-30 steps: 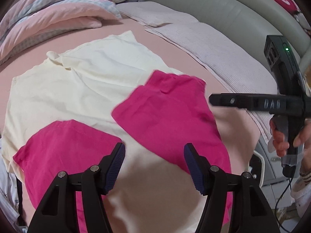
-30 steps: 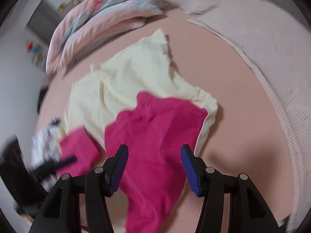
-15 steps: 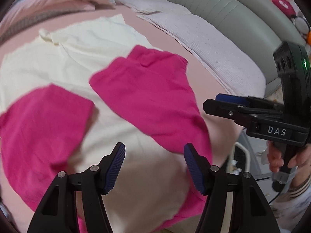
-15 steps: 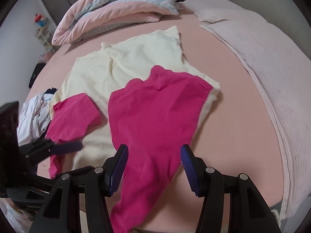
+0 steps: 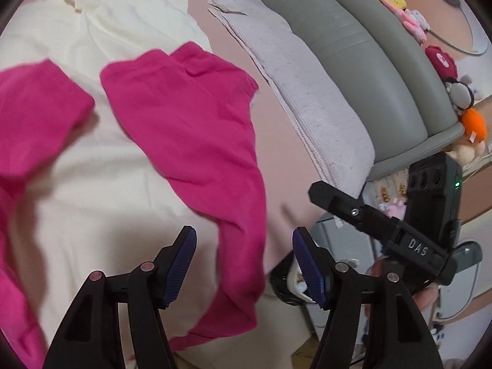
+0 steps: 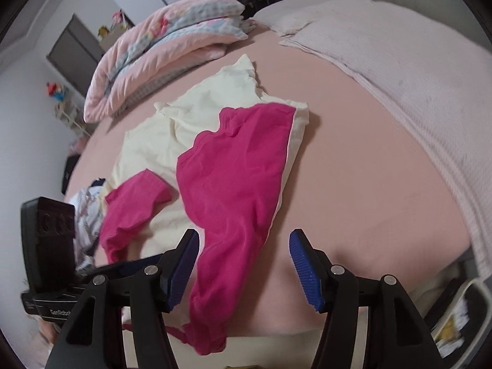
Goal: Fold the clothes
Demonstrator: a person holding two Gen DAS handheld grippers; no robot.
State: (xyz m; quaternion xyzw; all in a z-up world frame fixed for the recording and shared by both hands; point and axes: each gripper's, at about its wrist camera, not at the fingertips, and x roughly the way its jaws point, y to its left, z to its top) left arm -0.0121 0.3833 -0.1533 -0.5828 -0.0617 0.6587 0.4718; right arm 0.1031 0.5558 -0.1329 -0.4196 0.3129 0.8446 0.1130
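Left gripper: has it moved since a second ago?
Yes. The left gripper has come nearer the garment and swung right: the grey headboard fills more of the left wrist view, and the quilt is gone.

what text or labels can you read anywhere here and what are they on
"DAS" – white letters on the black body of the right gripper, seen from the left wrist camera.
"GenRobot" – white letters low on the black body of the left gripper, seen from the right wrist camera; the letters run out behind a finger, so the end cannot be read.
The white tag on the orange plush toy is too small to read.
No readable text on the clothes.
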